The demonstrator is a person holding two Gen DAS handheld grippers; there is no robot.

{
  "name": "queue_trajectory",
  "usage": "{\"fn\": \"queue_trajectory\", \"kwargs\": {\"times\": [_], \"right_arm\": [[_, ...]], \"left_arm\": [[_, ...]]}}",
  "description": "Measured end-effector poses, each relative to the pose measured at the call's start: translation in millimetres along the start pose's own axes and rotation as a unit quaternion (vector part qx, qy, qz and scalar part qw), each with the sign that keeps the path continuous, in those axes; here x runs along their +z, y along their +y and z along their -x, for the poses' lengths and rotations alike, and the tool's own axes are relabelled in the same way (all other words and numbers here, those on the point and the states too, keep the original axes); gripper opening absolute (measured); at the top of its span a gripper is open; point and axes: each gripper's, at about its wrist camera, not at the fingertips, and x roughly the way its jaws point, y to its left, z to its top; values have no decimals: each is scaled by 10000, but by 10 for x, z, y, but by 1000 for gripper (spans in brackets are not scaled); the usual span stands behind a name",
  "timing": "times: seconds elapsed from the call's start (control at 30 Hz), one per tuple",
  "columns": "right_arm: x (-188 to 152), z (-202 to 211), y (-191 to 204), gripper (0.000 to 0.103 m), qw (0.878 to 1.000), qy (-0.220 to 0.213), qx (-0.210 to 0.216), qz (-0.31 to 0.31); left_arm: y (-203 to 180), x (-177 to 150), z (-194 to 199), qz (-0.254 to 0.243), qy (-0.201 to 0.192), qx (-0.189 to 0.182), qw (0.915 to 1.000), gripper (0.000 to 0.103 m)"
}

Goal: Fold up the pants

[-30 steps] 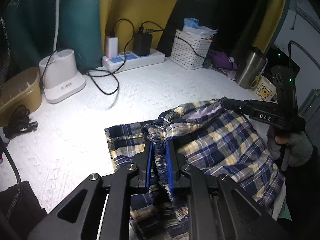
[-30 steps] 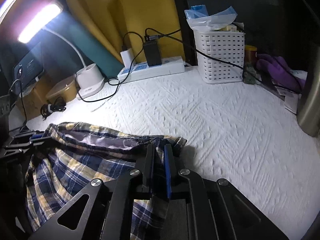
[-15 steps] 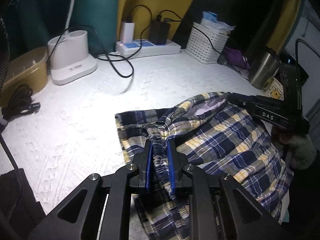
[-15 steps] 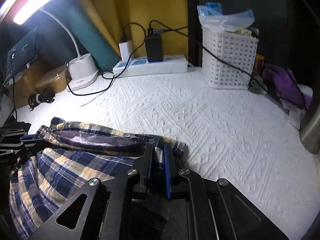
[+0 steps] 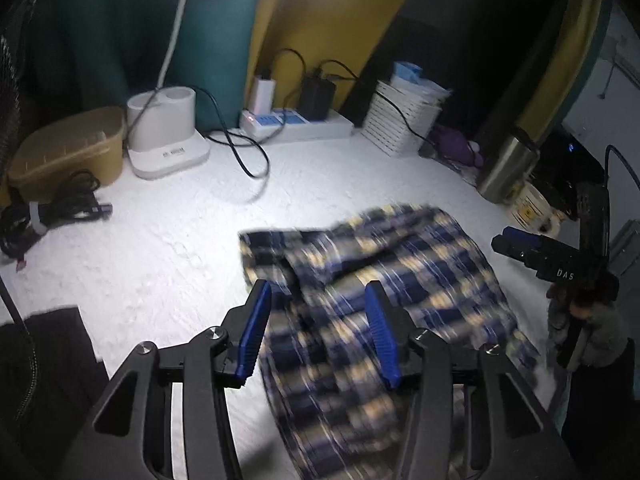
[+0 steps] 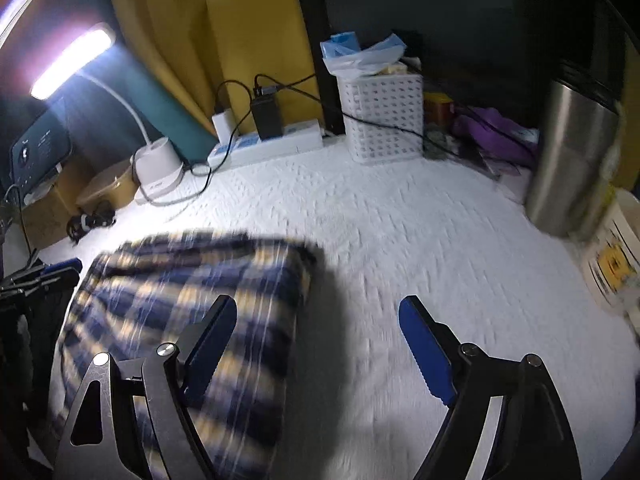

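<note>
The blue, yellow and white plaid pants (image 5: 372, 280) lie in a loose, blurred heap on the white textured cloth (image 5: 160, 248). My left gripper (image 5: 318, 294) is open and empty, just above their near edge. My right gripper (image 6: 316, 312) is open and empty, with the pants (image 6: 192, 292) under its left finger. The right gripper also shows at the right of the left wrist view (image 5: 516, 242). The left gripper shows at the left edge of the right wrist view (image 6: 60, 270).
At the back stand a white lamp base (image 5: 166, 136), a power strip with chargers and cables (image 5: 296, 124) and a white basket (image 6: 382, 116). A steel tumbler (image 6: 568, 156) and a mug (image 6: 612, 252) stand at the right. A tan box (image 5: 68, 152) sits at the left.
Both grippers have opened and let go of the waistband. The pants have dropped onto the cloth. Both grippers have pulled up and back.
</note>
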Motion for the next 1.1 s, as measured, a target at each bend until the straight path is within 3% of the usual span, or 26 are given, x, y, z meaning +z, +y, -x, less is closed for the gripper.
{"fn": "queue_trajectory", "kwargs": {"times": [0.07,0.1,0.23,0.43,0.57,0.67,0.73,1.1], "right_arm": [[-151,88,48,83,10000,46,32,-39],[-225,115,77,77,9999,100,62,-23],[-586,212,186,43,9994,341,47,36],[-921,299,277,42,9978,575,318,-83],[-1073,316,443,41,9977,536,-62,400],[-1144,378,446,32,9980,463,-159,394],[-1209,434,429,16,9983,428,-110,371],[-1371,693,431,6,9998,198,-52,-11]], "left_arm": [[-79,-99,-21,-90,141,-39,9999,48],[-108,-164,-54,-128,250,-18,9996,48],[-117,-349,-157,-85,548,136,9984,48],[-132,-429,-123,-137,532,270,9981,48],[-84,-448,-158,-149,526,403,9977,51],[-82,-462,-172,-170,531,459,9974,51],[-83,-471,-173,-188,538,505,9971,54],[-165,-483,-62,-202,554,559,9967,54]]}}
